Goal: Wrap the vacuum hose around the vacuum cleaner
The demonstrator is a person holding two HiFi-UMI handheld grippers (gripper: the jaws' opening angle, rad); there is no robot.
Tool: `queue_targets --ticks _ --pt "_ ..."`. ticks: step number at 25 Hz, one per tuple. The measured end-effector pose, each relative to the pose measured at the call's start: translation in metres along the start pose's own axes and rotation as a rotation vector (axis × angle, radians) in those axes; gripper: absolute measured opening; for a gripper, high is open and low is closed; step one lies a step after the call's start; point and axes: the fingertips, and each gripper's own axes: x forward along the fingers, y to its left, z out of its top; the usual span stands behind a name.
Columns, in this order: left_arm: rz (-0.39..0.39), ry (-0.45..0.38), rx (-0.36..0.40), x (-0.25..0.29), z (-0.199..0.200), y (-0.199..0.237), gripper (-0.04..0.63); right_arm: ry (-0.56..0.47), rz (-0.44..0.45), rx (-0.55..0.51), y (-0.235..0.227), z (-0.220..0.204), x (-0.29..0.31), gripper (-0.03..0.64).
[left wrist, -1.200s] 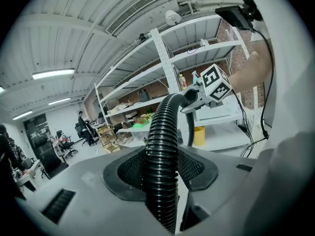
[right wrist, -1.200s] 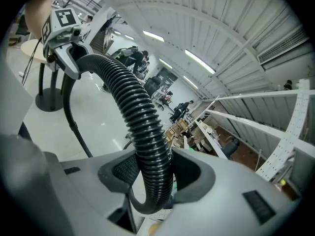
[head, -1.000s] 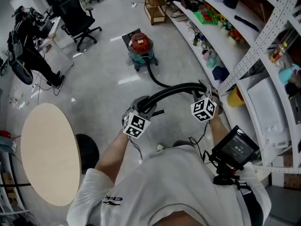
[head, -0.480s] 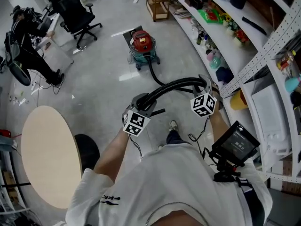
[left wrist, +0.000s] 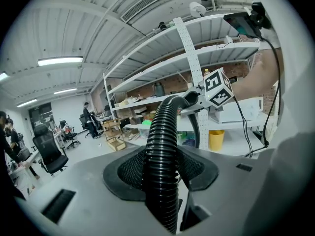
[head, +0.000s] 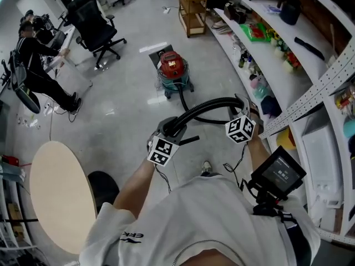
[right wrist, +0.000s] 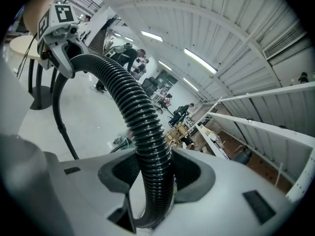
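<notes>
**Hose up in both claws, vacuum on the floor ahead**

Head view: the hose (head: 208, 103) is black and ribbed. It arches in the air between the two claws. The left claw (head: 168, 128) holds one foot of the arch and the right claw (head: 243, 105) holds the other. The right one sits a little higher and nearer the shelves (head: 288, 87). From the right claw's side the hose drops and runs back across the floor (head: 127, 110) to the vacuum (head: 172, 66).

Left gripper view: the pads are closed on the hose from both sides. The hose comes up through the middle, then bends over toward the right claw. It is clamped, with no gap showing.

Right gripper view: this claw is likewise clamped on the hose. The hose rises between the pads and curves off to the left claw.

Vacuum: it has a red lid and a teal body and stands upright on the floor. It is well apart from both claws, between a black chair (head: 97, 29) and the shelves. The hose joins it on the near side.

Surroundings: a round pale worktop (head: 61, 195) stands by the floor's left edge, on the holder's left. A wooden cart (head: 194, 4) is at the far end by the shelves. A second person (head: 36, 65) sits at the far left, beyond the chair.
</notes>
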Motion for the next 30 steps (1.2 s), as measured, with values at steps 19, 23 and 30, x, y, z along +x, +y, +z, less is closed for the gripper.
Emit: queue_targets --ticks 19,23,30 --pt "0.040 0.072 -0.026 0.099 0.013 0.081 0.175 -0.048 0.064 -0.046 -0.057 0.009 0.139 0.189" --pt "0.035 0.067 -0.052 0.112 0.008 0.107 0.175 -0.039 0.064 -0.055 -0.061 0.021 0.168 0.189" --pt "0.008 0.054 -0.082 0.136 0.003 0.169 0.175 -0.022 0.060 -0.079 -0.073 0.054 0.229 0.189"
